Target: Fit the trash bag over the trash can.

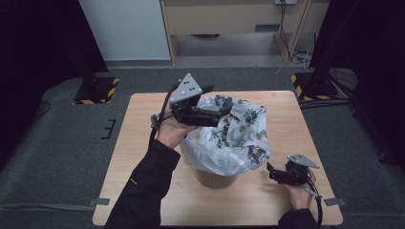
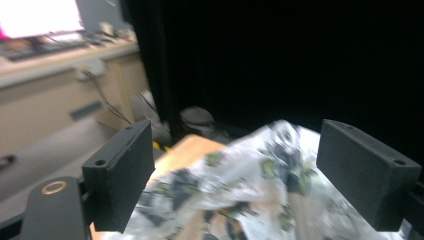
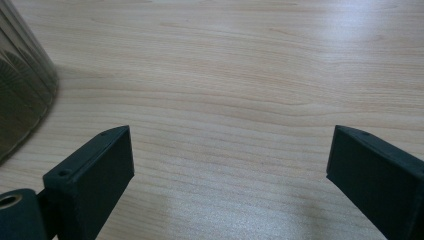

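One upright bin (image 1: 215,177), bag (image 1: 229,138) opening upward.

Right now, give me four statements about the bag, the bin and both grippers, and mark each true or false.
1. The patterned plastic bag lines a bin on the wooden table. True.
2. The left gripper is down on the tabletop. False: it is raised at the bag's top.
3. The right gripper is open, holding nothing. True.
4. The right gripper grips the bag's rim. False: it is low beside the bag, apart from it.
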`<state>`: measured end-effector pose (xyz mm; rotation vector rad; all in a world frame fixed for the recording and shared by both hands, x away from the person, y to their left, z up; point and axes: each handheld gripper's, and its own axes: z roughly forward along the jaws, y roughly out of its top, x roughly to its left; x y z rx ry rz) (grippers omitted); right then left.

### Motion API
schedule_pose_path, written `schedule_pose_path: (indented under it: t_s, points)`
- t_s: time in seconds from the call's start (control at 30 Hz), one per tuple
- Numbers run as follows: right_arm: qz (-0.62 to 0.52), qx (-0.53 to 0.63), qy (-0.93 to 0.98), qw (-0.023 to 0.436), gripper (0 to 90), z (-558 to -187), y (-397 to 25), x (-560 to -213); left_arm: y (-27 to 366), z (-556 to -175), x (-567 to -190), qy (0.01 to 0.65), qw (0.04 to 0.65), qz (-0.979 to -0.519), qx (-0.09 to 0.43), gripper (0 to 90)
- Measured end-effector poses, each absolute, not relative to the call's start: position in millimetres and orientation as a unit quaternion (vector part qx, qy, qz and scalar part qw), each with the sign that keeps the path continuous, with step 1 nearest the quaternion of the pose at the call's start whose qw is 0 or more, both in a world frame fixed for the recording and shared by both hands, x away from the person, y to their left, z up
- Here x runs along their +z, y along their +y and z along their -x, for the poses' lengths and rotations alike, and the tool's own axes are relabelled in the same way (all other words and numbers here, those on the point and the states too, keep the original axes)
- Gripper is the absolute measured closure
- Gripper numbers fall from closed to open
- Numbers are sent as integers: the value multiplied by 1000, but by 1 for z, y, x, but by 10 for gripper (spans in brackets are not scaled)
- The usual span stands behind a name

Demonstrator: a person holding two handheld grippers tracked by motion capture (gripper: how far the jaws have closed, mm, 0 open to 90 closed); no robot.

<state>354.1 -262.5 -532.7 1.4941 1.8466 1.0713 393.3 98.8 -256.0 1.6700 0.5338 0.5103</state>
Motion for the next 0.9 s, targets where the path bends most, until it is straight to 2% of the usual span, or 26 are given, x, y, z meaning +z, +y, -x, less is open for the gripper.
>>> schedule_pose_path:
  t_s: [0.17, 0.63, 0.9]
  points:
    - [-554, 396, 682, 265, 48, -354, -262, -533, 118, -390, -251, 272, 637, -671, 265, 151]
    - [-553, 400, 679, 271, 50, -353, -263, -531, 154, -381, -255, 364, 616, -616, 330, 139]
    - [-549, 434, 655, 287, 67, -349, -264, -513, 191, -370, -280, 418, 595, -575, 376, 127]
